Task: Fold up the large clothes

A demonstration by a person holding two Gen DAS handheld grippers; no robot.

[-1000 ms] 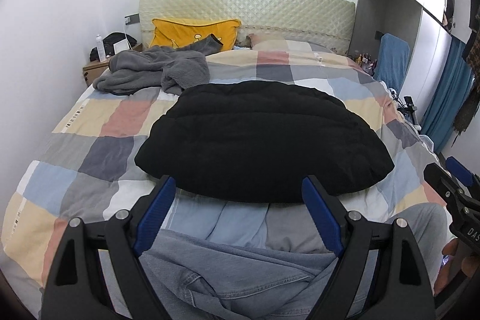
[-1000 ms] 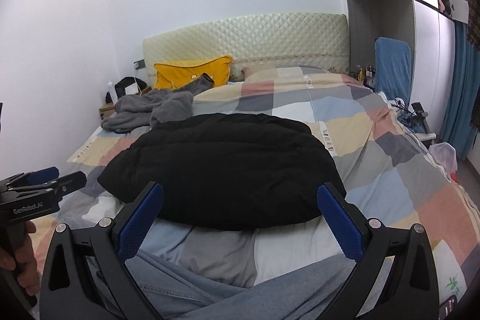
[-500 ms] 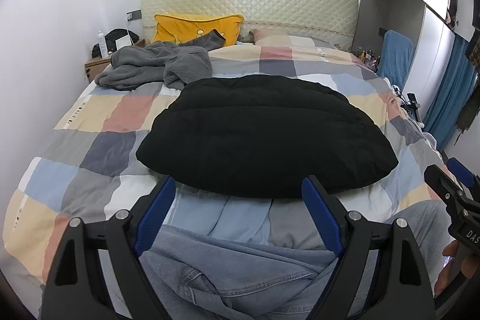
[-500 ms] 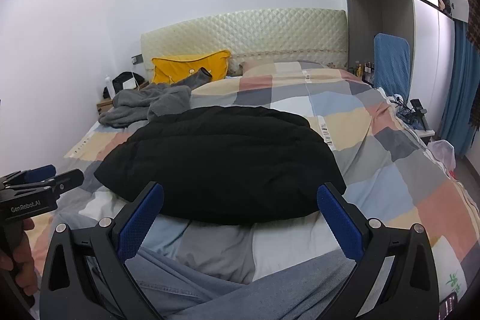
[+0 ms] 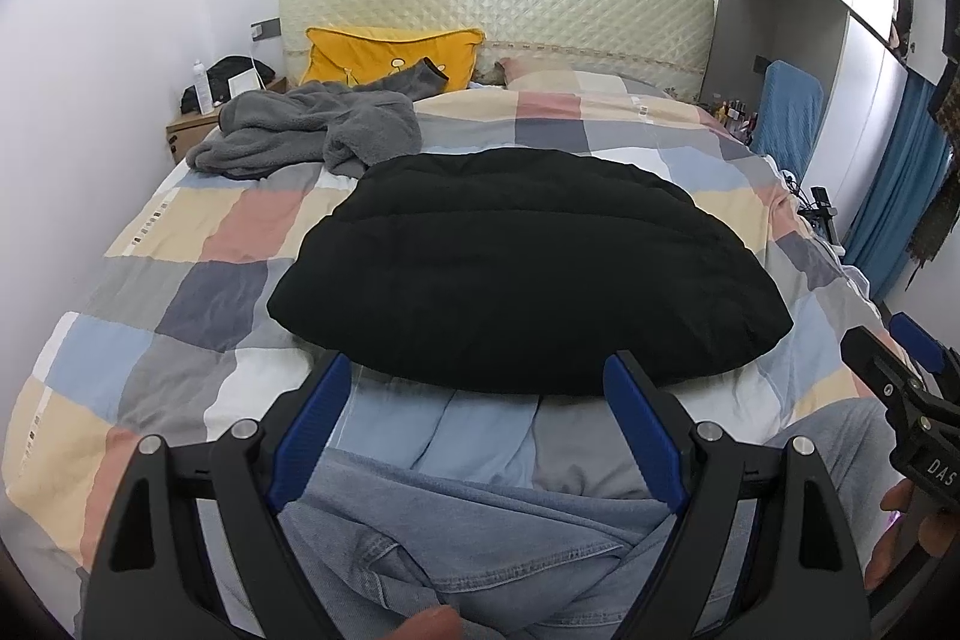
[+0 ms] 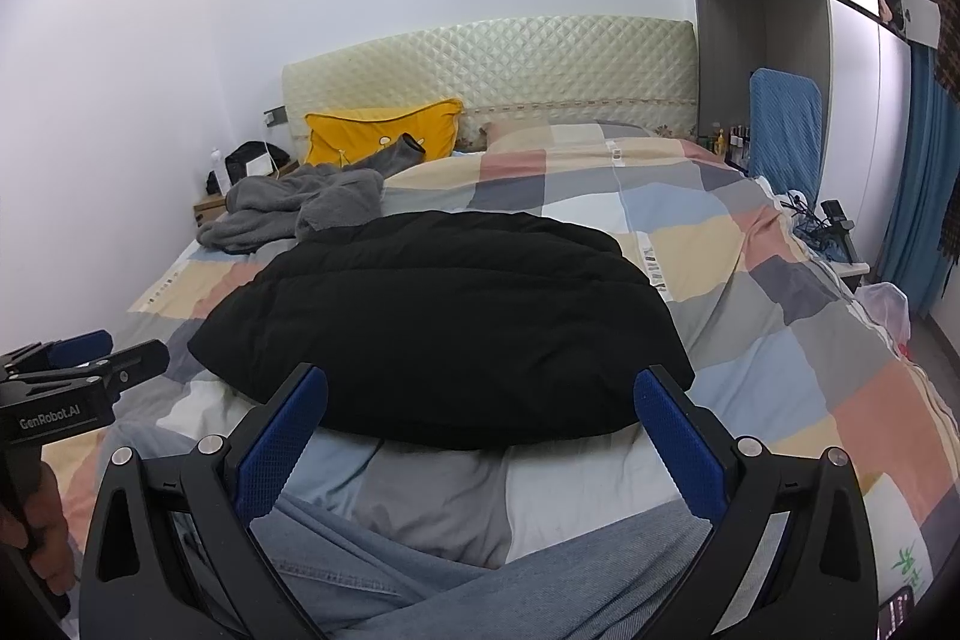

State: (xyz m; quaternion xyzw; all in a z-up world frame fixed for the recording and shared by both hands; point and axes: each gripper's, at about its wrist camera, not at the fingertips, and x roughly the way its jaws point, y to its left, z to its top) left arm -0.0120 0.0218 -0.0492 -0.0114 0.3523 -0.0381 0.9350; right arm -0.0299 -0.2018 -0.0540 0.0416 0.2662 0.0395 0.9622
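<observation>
A black padded coat (image 5: 528, 262) lies folded into a flat oval in the middle of the bed; it also shows in the right wrist view (image 6: 444, 322). My left gripper (image 5: 477, 424) is open and empty, held just short of the coat's near edge. My right gripper (image 6: 477, 439) is open and empty at the same edge, further right. Each gripper shows in the other's view, the right one (image 5: 900, 400) and the left one (image 6: 72, 388). A crumpled grey fleece garment (image 5: 306, 130) lies at the far left of the bed.
The bed has a checked quilt (image 5: 198, 232) and a cream padded headboard (image 5: 498, 4). A yellow pillow (image 5: 390, 52) leans on it. A nightstand (image 5: 192, 130) stands at the far left. A blue chair (image 6: 783, 130) and blue curtains (image 6: 918, 172) are at the right. Denim-clad legs (image 5: 480, 538) fill the foreground.
Both grippers stayed open and empty. The views have tilted and shifted slightly over the coat's near edge. The coat has not moved.
</observation>
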